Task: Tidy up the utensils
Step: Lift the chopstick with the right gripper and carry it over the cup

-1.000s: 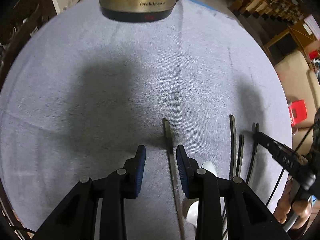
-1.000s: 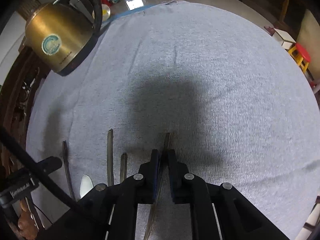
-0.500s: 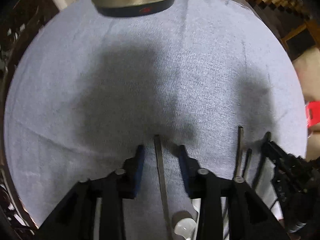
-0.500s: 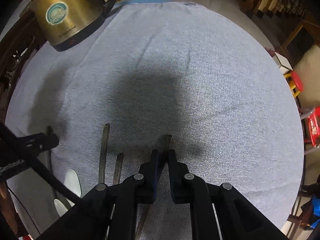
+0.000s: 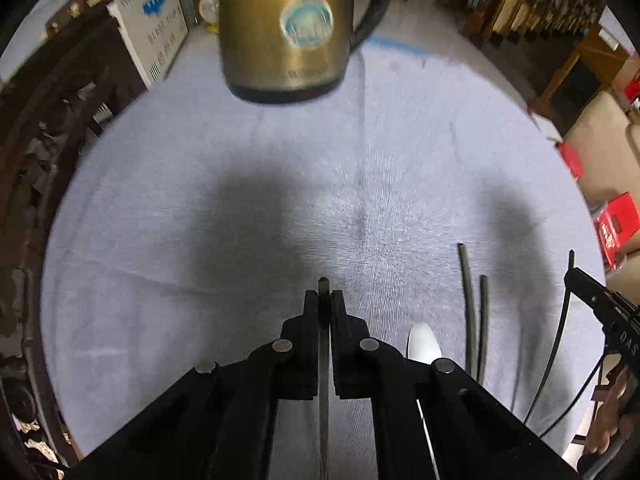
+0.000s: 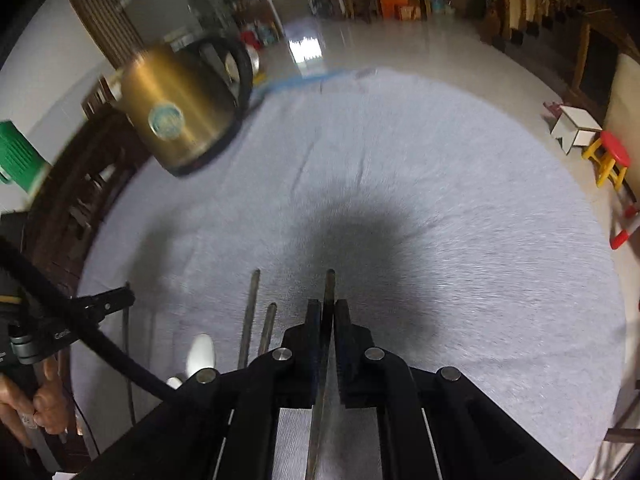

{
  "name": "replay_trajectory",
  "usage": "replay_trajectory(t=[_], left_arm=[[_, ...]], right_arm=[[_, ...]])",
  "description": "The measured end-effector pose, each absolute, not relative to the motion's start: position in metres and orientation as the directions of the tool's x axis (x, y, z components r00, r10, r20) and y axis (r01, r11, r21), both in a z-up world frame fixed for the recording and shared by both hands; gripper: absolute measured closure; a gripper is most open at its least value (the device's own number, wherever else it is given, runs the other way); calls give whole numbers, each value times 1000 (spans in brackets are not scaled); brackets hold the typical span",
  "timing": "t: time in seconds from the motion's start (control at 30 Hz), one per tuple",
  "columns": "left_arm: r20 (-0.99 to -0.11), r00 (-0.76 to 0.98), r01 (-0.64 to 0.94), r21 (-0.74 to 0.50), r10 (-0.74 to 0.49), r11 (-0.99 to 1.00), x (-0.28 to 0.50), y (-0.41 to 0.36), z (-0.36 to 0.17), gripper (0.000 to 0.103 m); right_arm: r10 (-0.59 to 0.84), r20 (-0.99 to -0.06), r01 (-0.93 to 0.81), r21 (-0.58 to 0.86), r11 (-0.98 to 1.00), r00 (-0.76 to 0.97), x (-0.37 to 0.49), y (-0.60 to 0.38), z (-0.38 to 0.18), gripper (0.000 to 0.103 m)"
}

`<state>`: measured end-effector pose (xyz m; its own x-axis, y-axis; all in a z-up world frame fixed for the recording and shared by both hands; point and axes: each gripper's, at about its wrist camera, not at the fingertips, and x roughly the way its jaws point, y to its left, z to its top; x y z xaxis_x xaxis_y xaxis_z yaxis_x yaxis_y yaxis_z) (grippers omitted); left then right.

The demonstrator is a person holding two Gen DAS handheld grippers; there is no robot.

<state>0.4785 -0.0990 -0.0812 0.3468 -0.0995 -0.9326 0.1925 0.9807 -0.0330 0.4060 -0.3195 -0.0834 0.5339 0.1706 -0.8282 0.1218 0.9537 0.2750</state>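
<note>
My left gripper [image 5: 324, 300] is shut on a thin dark metal utensil handle [image 5: 323, 286] that sticks out past the fingertips. My right gripper [image 6: 328, 308] is shut on another thin metal utensil handle [image 6: 329, 280]. Both are held above the grey tablecloth [image 5: 280, 168]. Two dark handles [image 5: 468, 280] and a white spoon [image 5: 422, 340] lie on the cloth right of my left gripper. They also show in the right wrist view, the handles [image 6: 252, 312] and the spoon [image 6: 200, 354], left of my right gripper.
A brass-coloured electric kettle [image 5: 288, 28] stands at the far side of the round table; it also shows in the right wrist view [image 6: 180, 108]. Dark wooden chairs [image 5: 36, 140] border the left edge. A red stool [image 6: 612, 156] stands on the floor at right.
My left gripper has closed on the utensil handle that lay between its open fingers. Both grippers have tilted up, so the kettle and room show more. The right gripper stays shut on its handle.
</note>
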Motion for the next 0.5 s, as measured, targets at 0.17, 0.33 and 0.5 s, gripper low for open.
replay_trajectory(t=[0.17, 0.33, 0.5], left_arm=[[-879, 461, 176, -44, -122, 983, 437, -70, -39, 98], [-802, 576, 167, -78, -161, 983, 385, -34, 3, 98], [-715, 671, 171, -108, -196, 979, 333, -18, 25, 98]], right_arm=[[175, -737, 134, 340, 931, 653, 356, -336, -50, 96], [164, -638, 128, 387, 913, 752, 305, -337, -23, 96], [114, -564, 127, 370, 920, 818, 251, -333, 3, 96]])
